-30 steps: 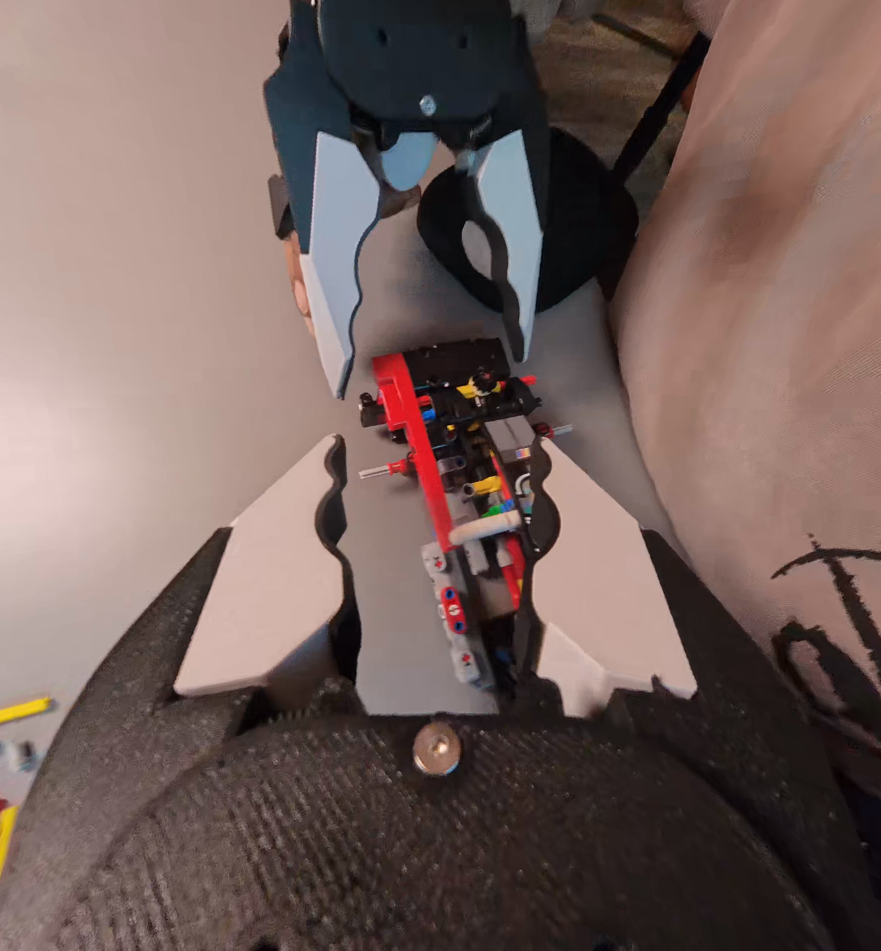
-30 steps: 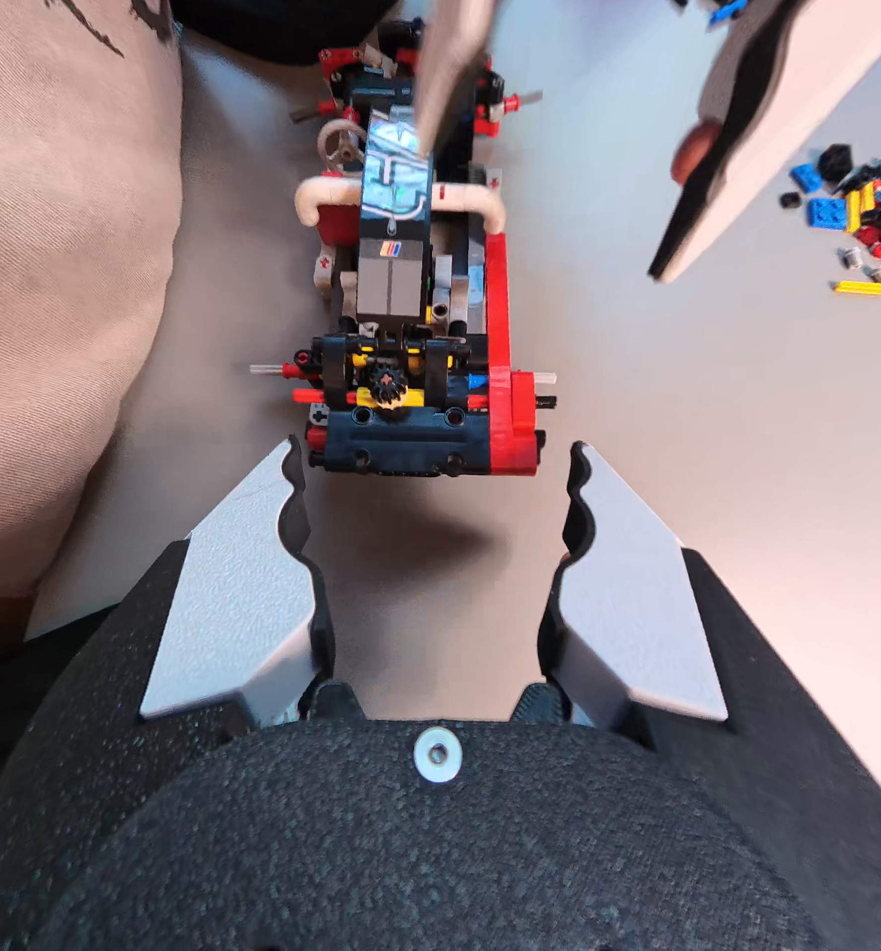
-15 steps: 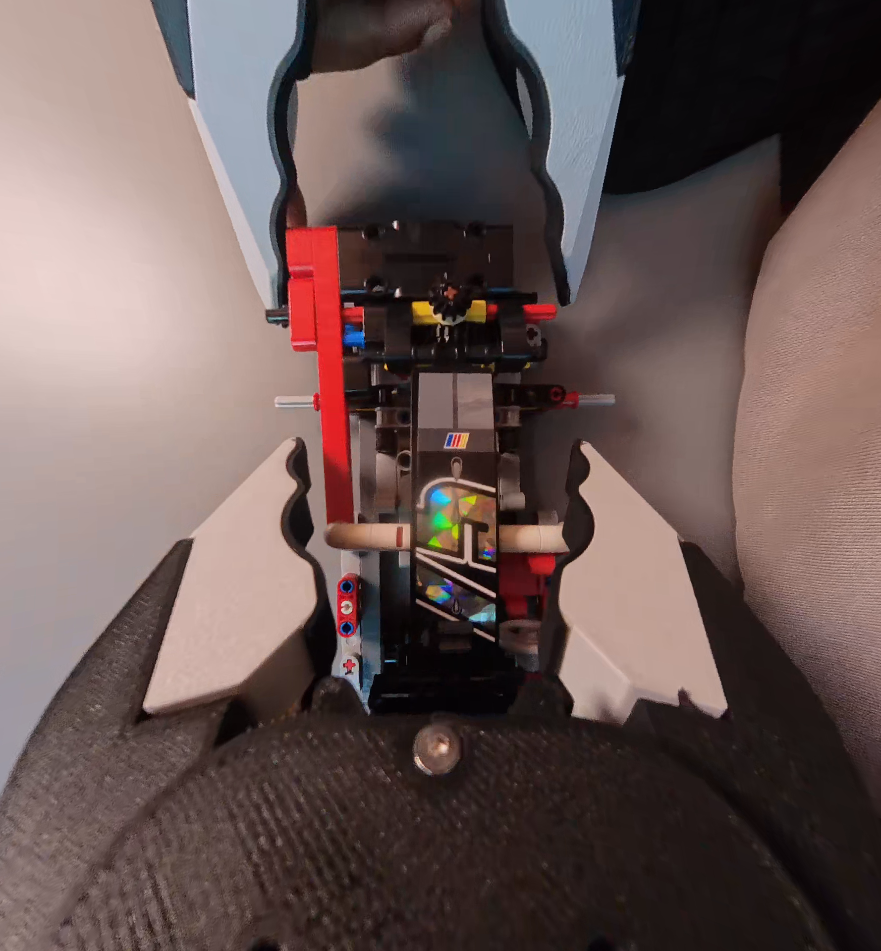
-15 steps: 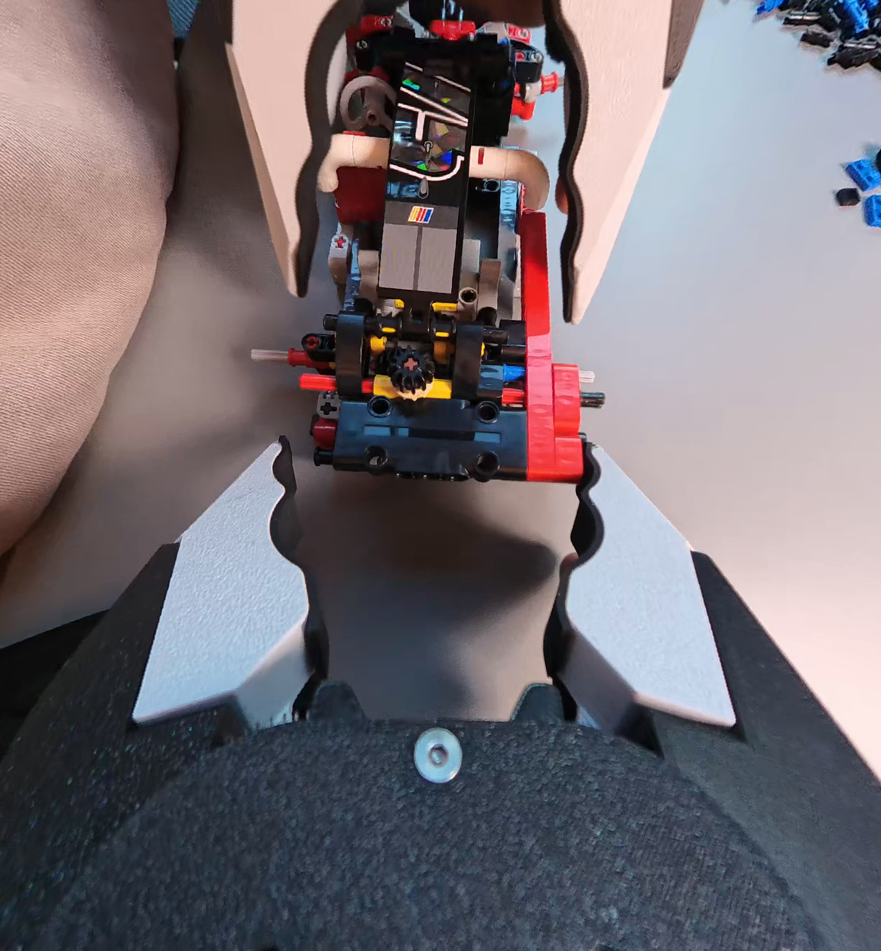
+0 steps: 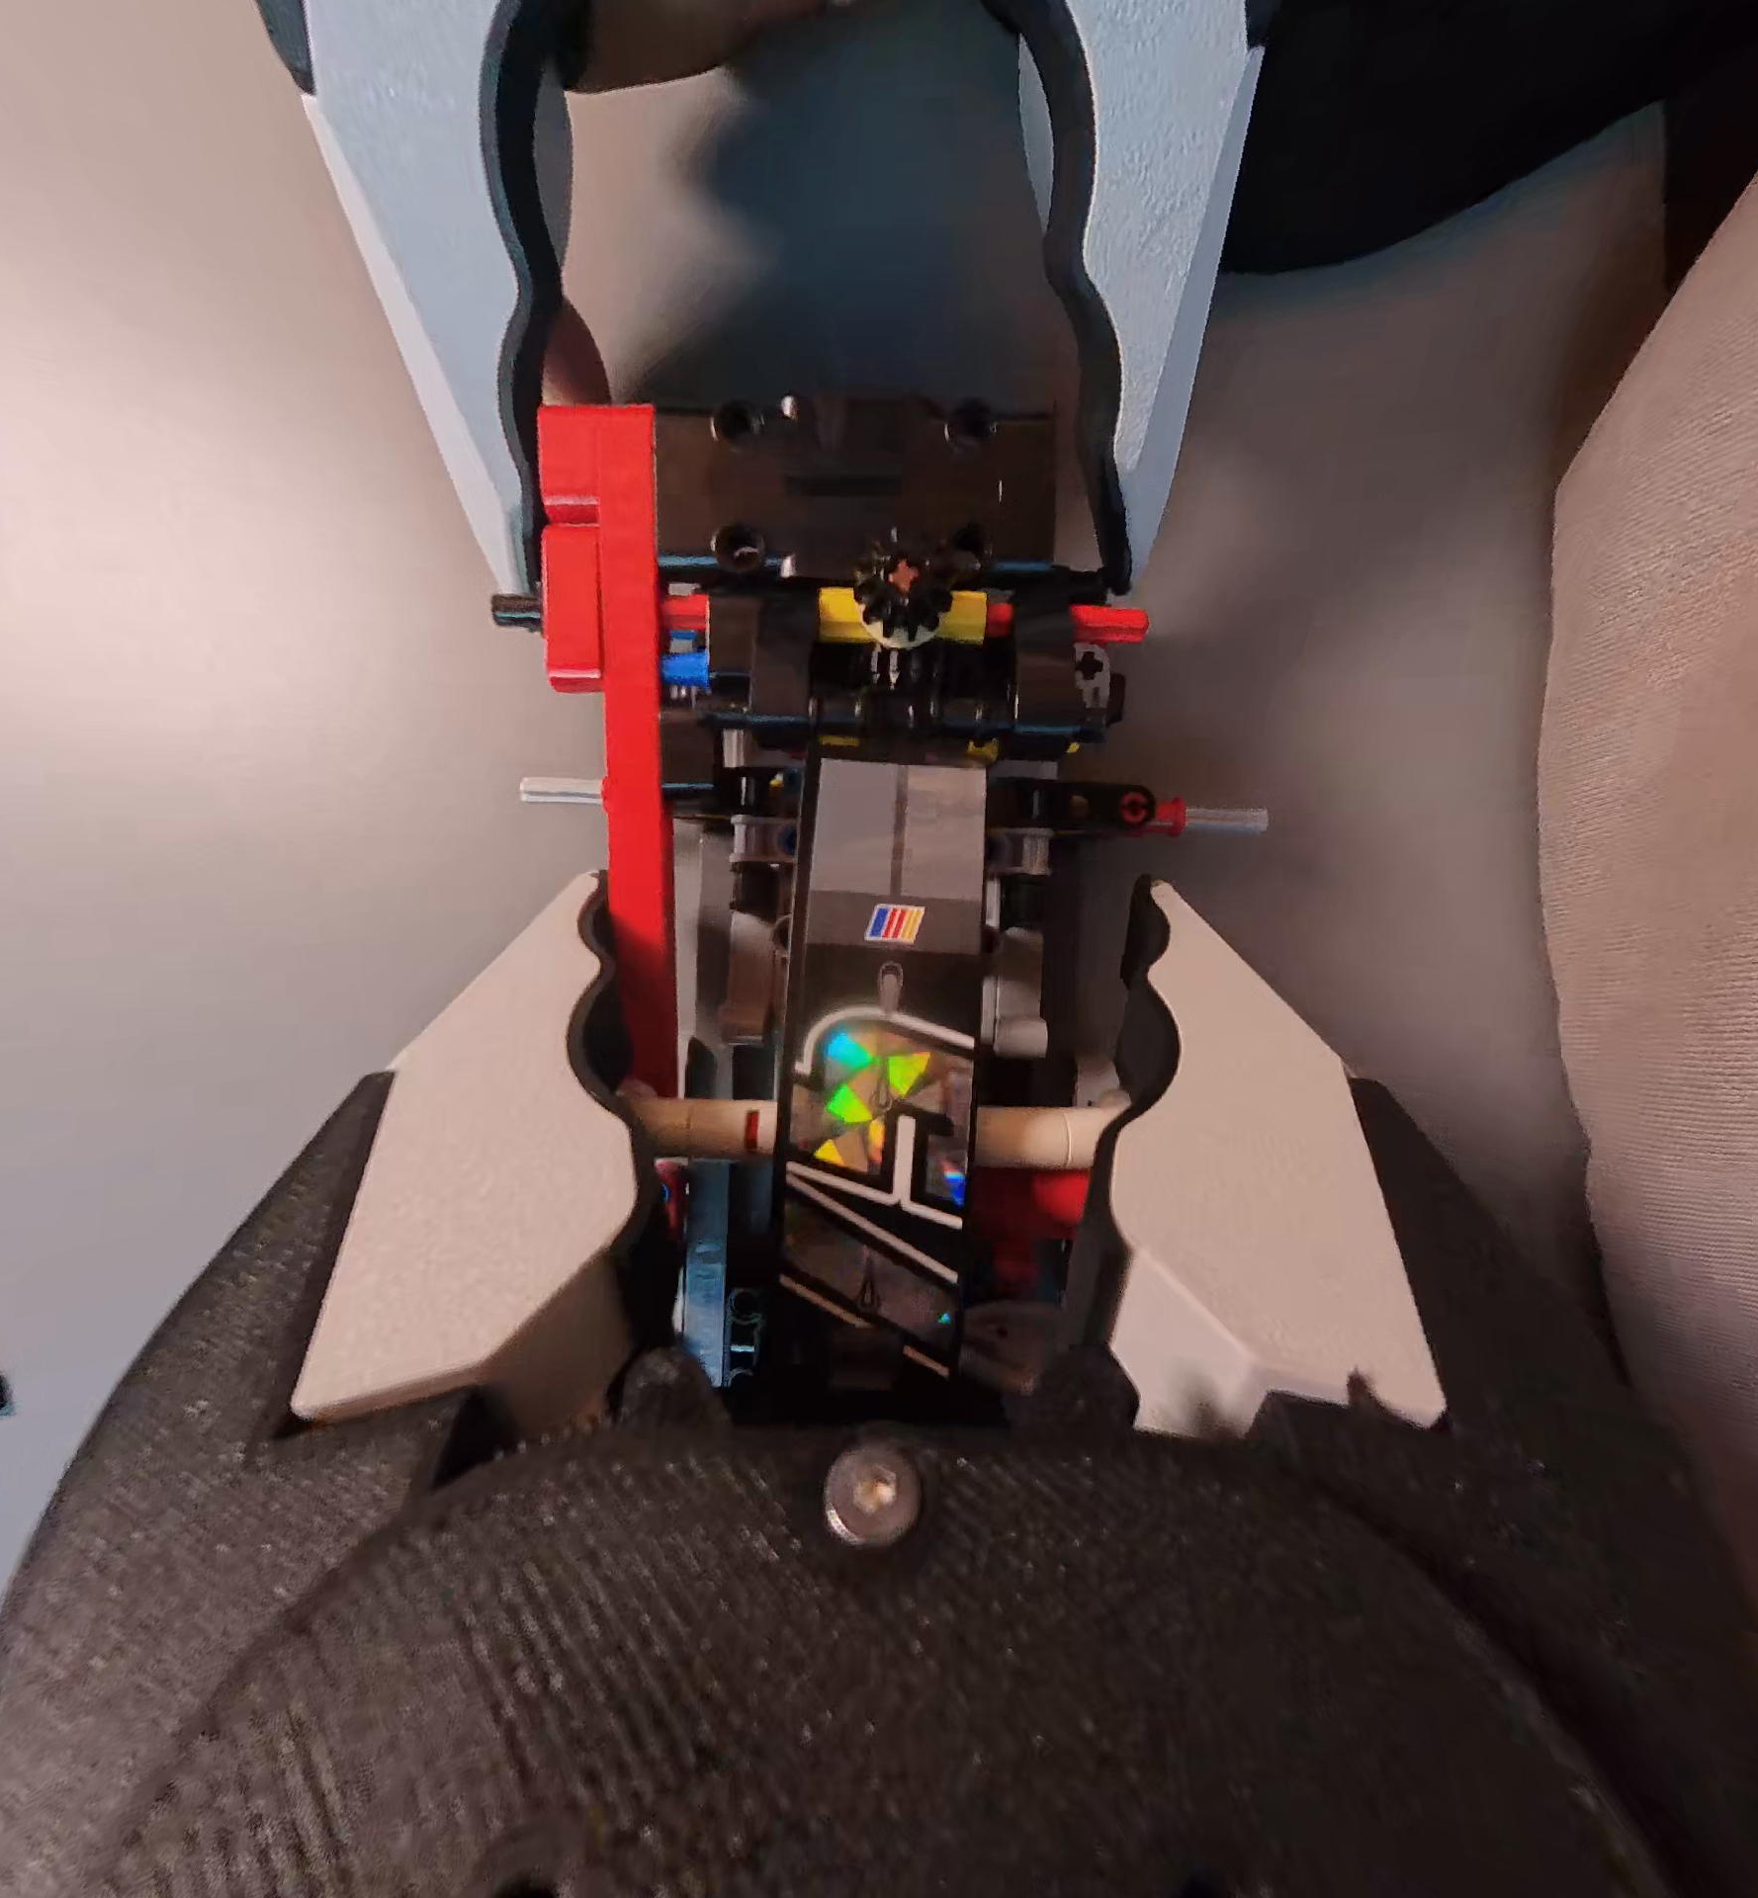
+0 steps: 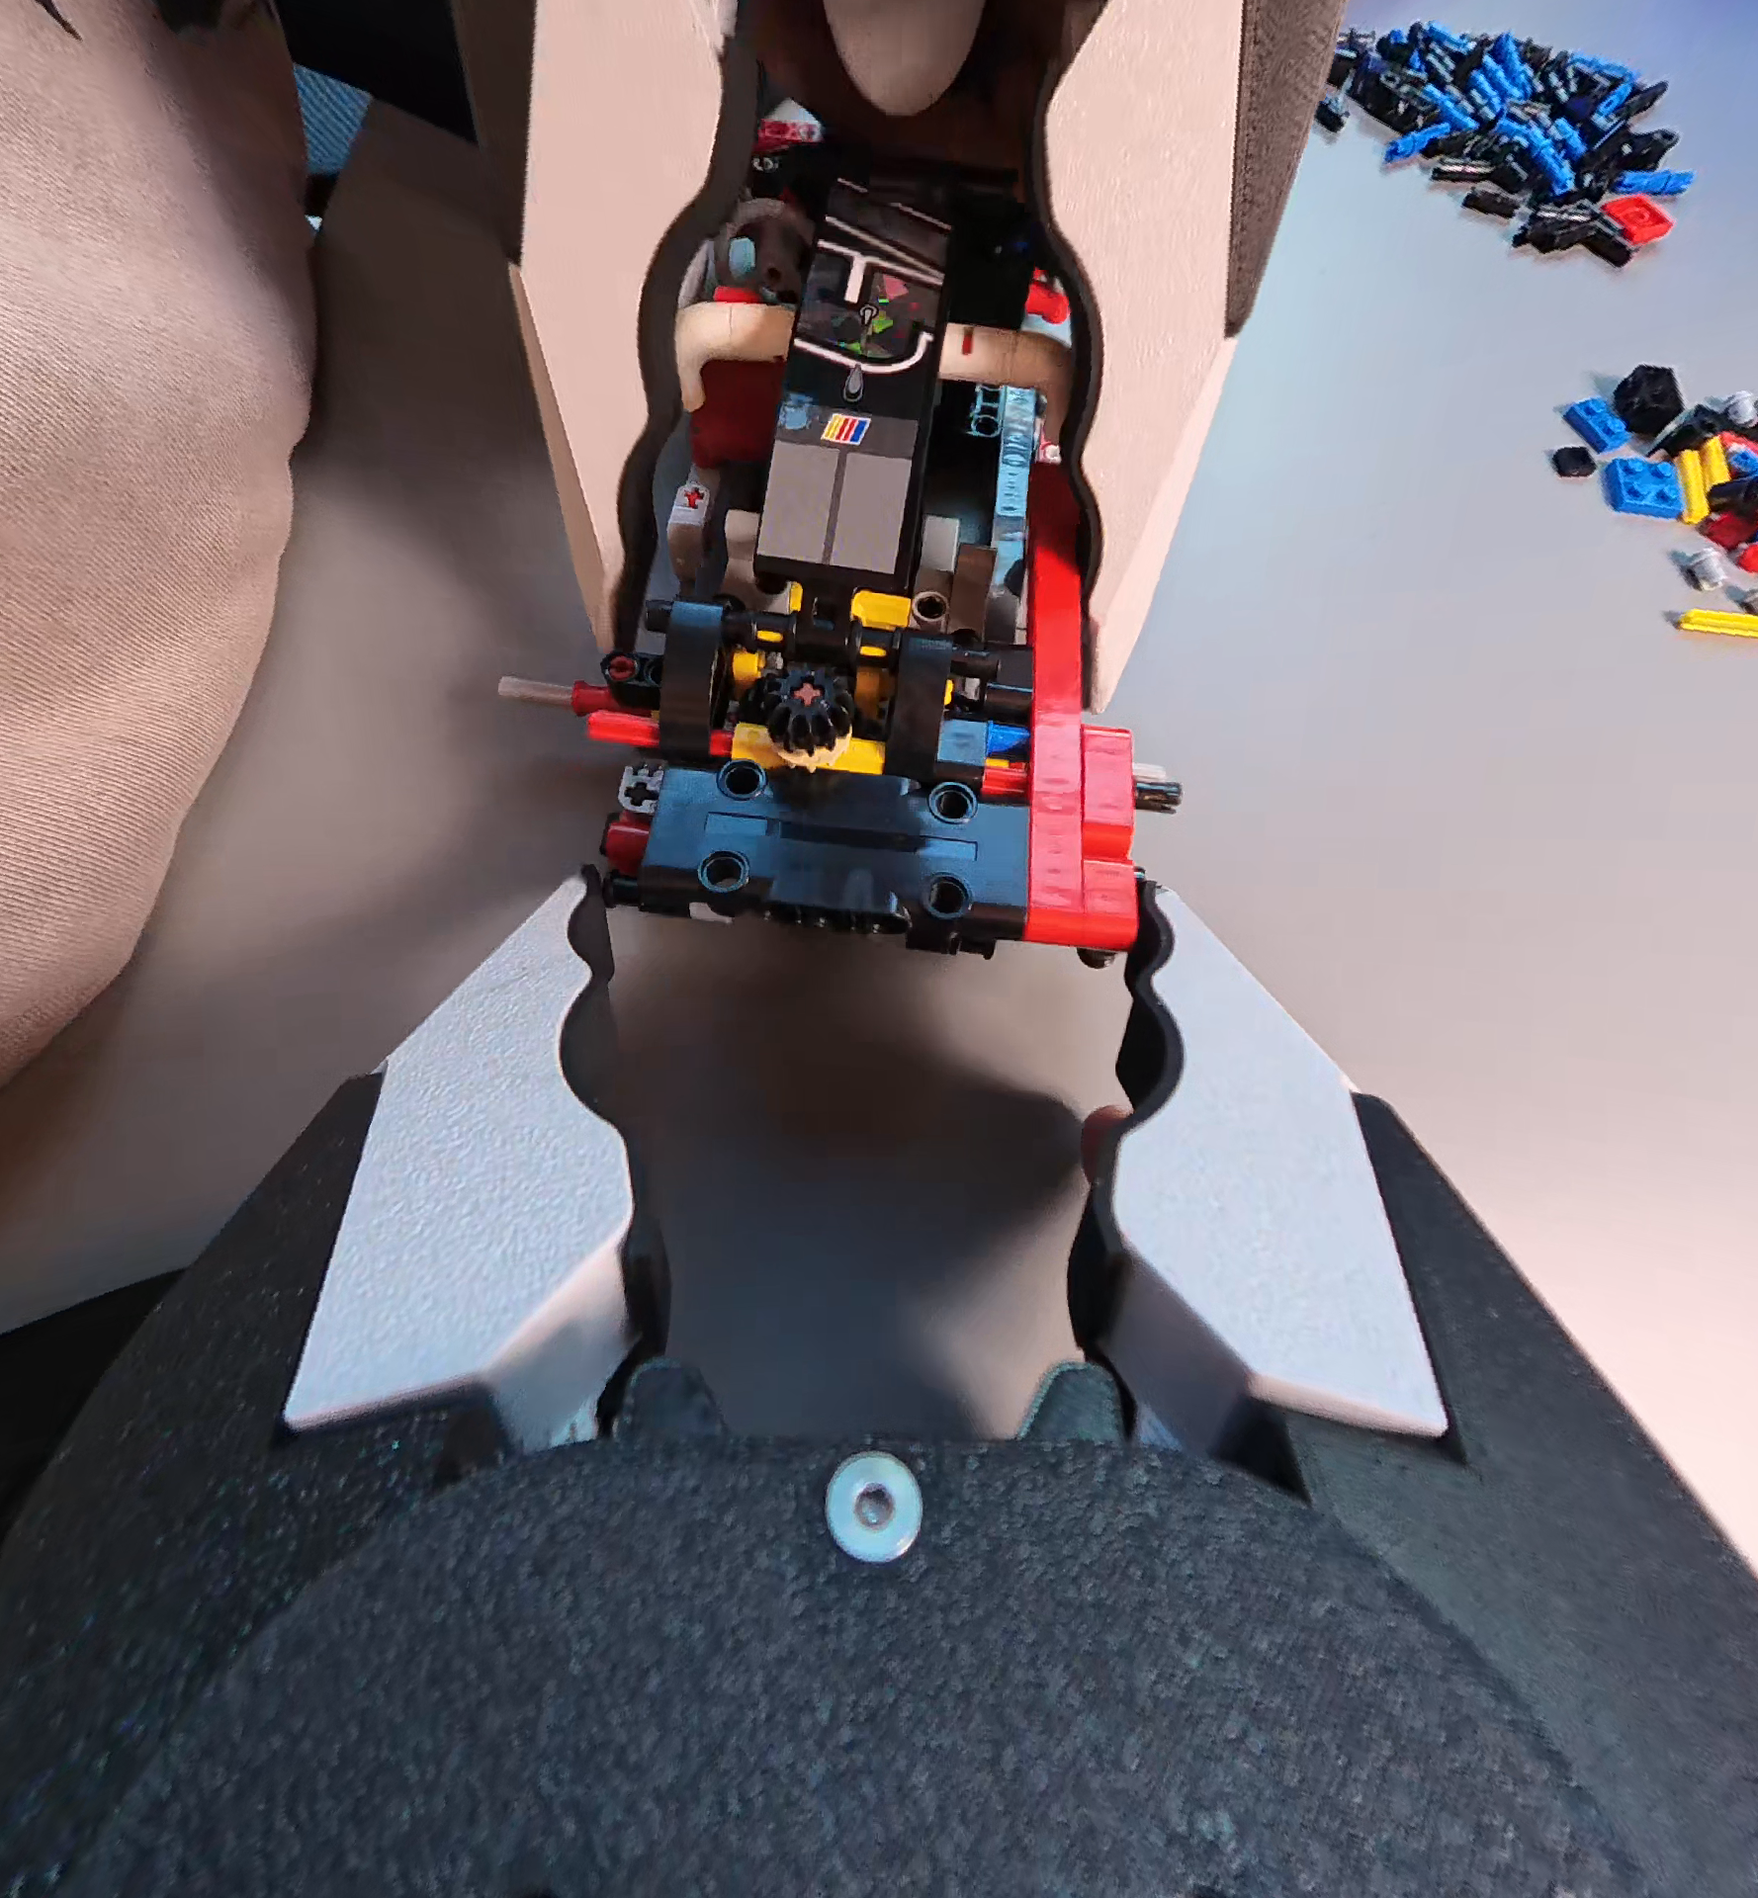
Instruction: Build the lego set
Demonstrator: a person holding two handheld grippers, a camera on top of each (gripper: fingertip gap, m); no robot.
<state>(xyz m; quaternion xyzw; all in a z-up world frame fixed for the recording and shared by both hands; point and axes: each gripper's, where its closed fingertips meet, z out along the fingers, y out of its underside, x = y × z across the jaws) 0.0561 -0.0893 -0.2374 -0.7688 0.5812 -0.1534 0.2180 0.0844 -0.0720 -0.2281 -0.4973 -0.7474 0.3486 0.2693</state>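
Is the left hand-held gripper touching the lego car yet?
Touching. The left wrist view shows the left hand-held gripper closed around the lego car, with the cream bar's ends pressed into both fingers' notches.

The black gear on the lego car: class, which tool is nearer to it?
Right. The right tool straddles the end of the lego car just beyond the black gear; the left tool straddles the far end.

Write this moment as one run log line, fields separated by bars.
left gripper: shut on lego car | right gripper: open at car's end | loose bricks: aside
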